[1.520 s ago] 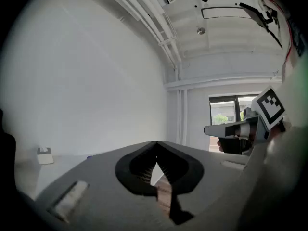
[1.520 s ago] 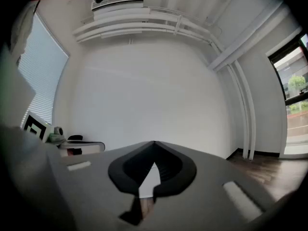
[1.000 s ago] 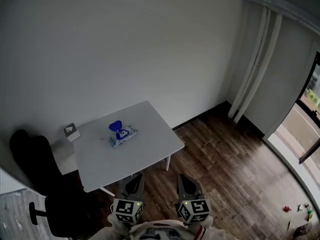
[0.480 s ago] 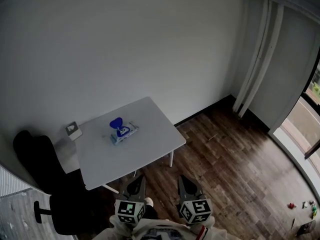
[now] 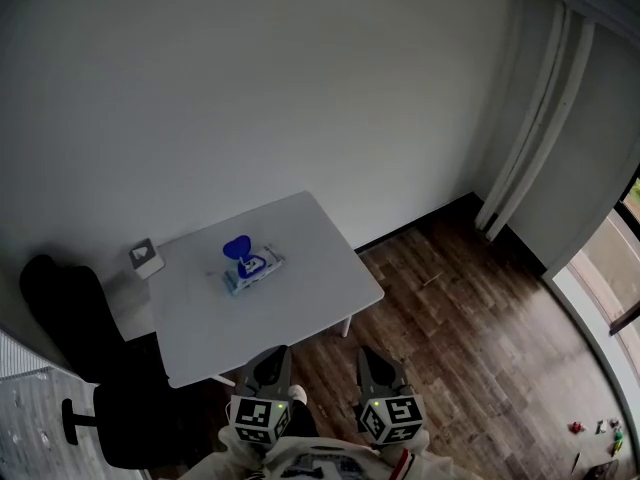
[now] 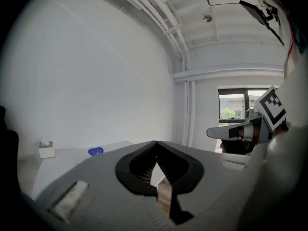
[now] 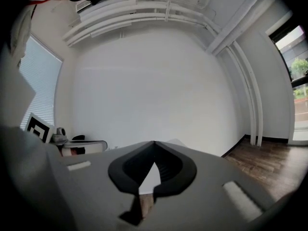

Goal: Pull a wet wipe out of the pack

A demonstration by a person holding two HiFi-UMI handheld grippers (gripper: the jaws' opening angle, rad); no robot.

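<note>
The wet-wipe pack (image 5: 251, 267) lies on the white table (image 5: 300, 313), its blue lid (image 5: 236, 248) flipped up at the far side. That lid (image 6: 96, 151) also shows in the left gripper view. Both grippers are held low near the person's body, well short of the table's near edge. My left gripper (image 5: 270, 360) has its jaws together with nothing between them, tips meeting (image 6: 155, 142). My right gripper (image 5: 372, 358) is shut and empty too, jaw tips closed (image 7: 154, 142).
A small white box (image 5: 146, 259) sits at the table's far left corner. A black office chair (image 5: 70, 338) stands left of the table. Dark wood floor (image 5: 470, 318) spreads to the right, with white pipes (image 5: 530, 128) and a window beyond.
The head view has shifted: the table and pack sit slightly lower and further right in the picture. Both grippers stay at the bottom edge, shut.
</note>
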